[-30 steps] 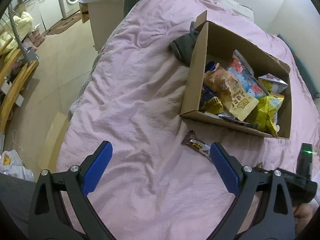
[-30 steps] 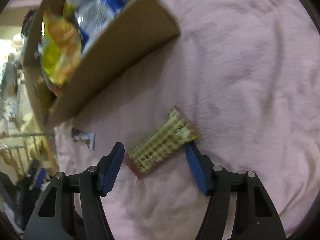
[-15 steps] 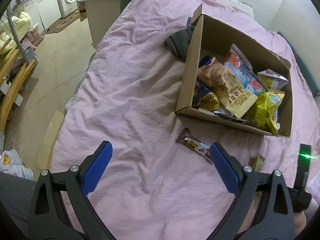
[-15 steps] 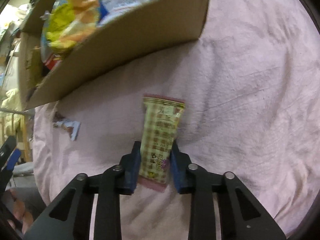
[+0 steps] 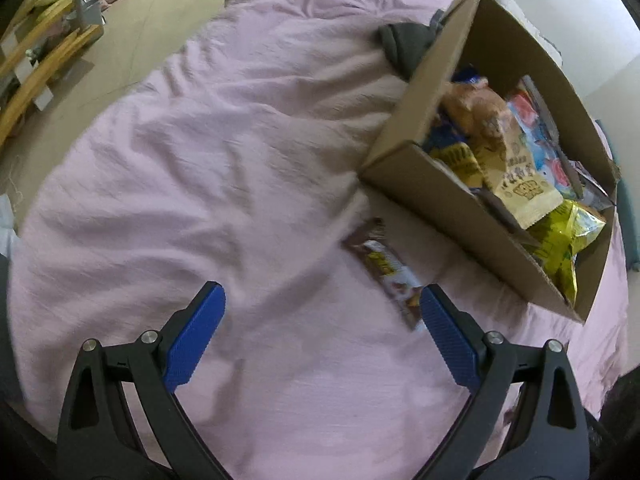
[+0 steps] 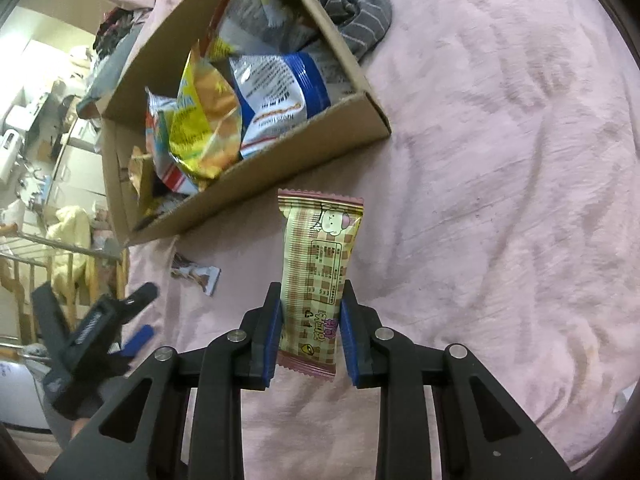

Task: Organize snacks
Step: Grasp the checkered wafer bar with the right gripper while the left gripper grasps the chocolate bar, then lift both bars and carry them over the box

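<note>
A cardboard box (image 5: pixel 436 196) full of snack bags stands on a pink bedspread (image 5: pixel 224 168); it also shows in the right wrist view (image 6: pixel 320 148). My right gripper (image 6: pixel 311 338) is shut on a checked pink-and-cream snack bar (image 6: pixel 318 272), held above the bedspread just in front of the box. A brown chocolate bar (image 5: pixel 390 272) lies on the bedspread before the box, close to my open, empty left gripper (image 5: pixel 320 332), nearer its right finger. The bar also shows in the right wrist view (image 6: pixel 196 274), with the left gripper (image 6: pixel 108 320) beside it.
A grey striped cloth (image 6: pixel 352 12) lies against the box's far side, also in the left wrist view (image 5: pixel 404 46). The bed's edge drops to a tiled floor (image 5: pixel 120 48) at the left, with a wooden rack (image 5: pixel 36 76) beyond.
My right gripper closed on the checked snack bar and lifted it toward the box. My left gripper moved closer to the chocolate bar and stayed open.
</note>
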`<state>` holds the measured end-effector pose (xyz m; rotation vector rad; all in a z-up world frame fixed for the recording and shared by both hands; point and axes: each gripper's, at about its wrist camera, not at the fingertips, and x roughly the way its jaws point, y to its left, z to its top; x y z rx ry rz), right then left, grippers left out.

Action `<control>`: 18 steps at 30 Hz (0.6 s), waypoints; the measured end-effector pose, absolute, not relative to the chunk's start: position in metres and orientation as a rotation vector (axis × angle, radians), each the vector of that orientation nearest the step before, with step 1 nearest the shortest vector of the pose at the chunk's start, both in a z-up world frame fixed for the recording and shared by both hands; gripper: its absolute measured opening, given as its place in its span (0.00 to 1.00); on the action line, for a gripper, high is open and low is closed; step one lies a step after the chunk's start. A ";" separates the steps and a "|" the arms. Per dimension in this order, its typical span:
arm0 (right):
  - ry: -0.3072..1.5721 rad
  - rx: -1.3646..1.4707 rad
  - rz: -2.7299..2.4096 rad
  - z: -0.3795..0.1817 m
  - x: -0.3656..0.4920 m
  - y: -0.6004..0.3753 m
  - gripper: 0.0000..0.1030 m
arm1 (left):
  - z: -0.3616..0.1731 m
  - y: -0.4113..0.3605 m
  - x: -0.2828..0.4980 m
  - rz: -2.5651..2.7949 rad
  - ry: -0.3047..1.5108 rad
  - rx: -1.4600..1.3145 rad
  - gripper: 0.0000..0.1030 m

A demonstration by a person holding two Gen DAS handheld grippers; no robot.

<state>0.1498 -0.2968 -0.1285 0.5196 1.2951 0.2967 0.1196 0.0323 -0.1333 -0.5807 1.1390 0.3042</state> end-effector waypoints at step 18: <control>1.269 0.551 0.370 -0.118 0.150 -0.291 0.27 | -0.160 -0.005 0.143 0.278 1.202 -0.406 0.18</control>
